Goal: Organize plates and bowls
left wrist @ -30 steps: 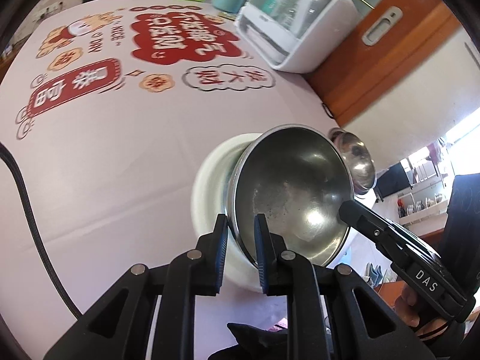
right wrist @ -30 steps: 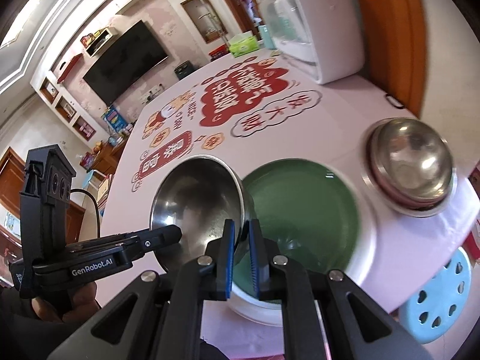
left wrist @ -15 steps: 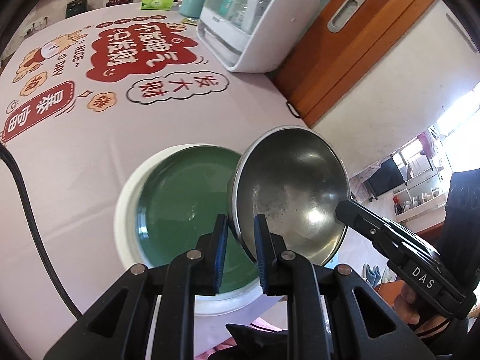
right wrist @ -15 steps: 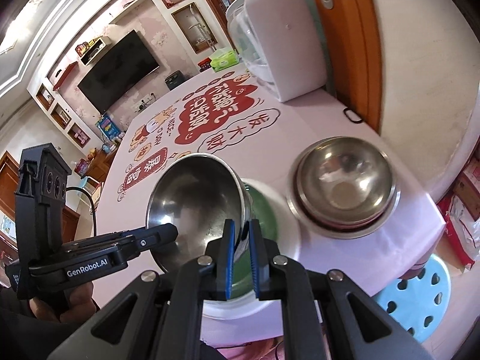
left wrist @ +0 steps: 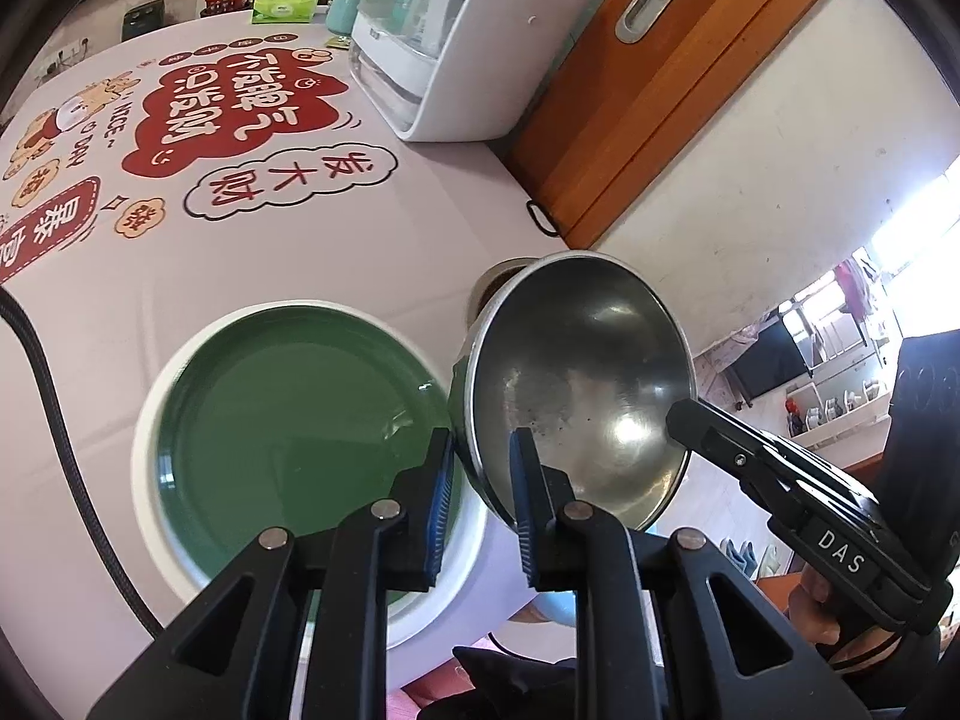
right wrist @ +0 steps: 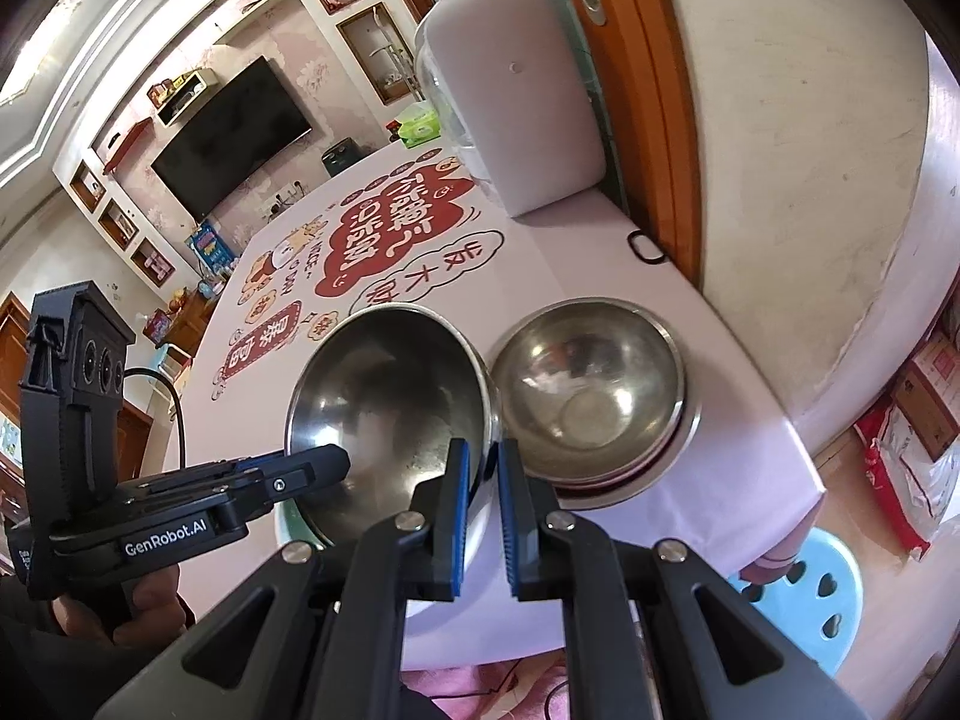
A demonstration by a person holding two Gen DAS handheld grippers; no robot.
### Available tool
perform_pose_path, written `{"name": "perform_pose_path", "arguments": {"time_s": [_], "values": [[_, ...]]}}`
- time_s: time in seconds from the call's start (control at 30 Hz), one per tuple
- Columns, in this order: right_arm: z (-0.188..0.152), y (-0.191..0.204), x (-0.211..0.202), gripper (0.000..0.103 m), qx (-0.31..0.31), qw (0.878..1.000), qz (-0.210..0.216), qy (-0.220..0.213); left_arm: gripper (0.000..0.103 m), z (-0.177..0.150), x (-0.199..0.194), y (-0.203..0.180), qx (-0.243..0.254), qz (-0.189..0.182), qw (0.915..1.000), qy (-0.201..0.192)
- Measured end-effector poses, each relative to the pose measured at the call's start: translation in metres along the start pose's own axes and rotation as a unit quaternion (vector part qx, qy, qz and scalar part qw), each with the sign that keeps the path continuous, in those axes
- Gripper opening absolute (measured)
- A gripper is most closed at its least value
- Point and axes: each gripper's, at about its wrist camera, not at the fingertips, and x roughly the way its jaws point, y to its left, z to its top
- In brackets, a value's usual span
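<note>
I hold a steel bowl (left wrist: 582,384) (right wrist: 384,396) tilted in the air between both grippers. My left gripper (left wrist: 480,444) is shut on its left rim, one pad inside and one outside. My right gripper (right wrist: 483,450) is shut on the opposite rim; its tip also shows in the left wrist view (left wrist: 681,417). Below and to the left lies a green plate with a white rim (left wrist: 144,456). A stack of steel bowls (right wrist: 591,396) stands on the table just right of the held bowl, and only its edge (left wrist: 504,282) peeks out in the left wrist view.
A white countertop appliance (left wrist: 474,42) (right wrist: 516,108) stands at the back by a wooden door (left wrist: 654,60). A tissue box (left wrist: 285,3) is at the far edge and a black cable (left wrist: 42,372) trails at left. The table's corner ends just past the stack, above a blue stool (right wrist: 804,594).
Both grippers carried the steel bowl sideways to the right, off the green plate and up beside the stack of steel bowls. The plate now shows uncovered. The grips are unchanged.
</note>
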Motion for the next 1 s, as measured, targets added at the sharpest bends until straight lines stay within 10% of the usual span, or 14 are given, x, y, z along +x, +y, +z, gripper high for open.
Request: {"name": "perform_pose_path", "arguments": {"time_s": [1.0], "values": [[0.049,-0.079,0.044,0.012,-0.042,0.994,-0.034,0.093,0.021,0.037,0.076,-0.051,0.005,0.016,0.9979,0.063]]}}
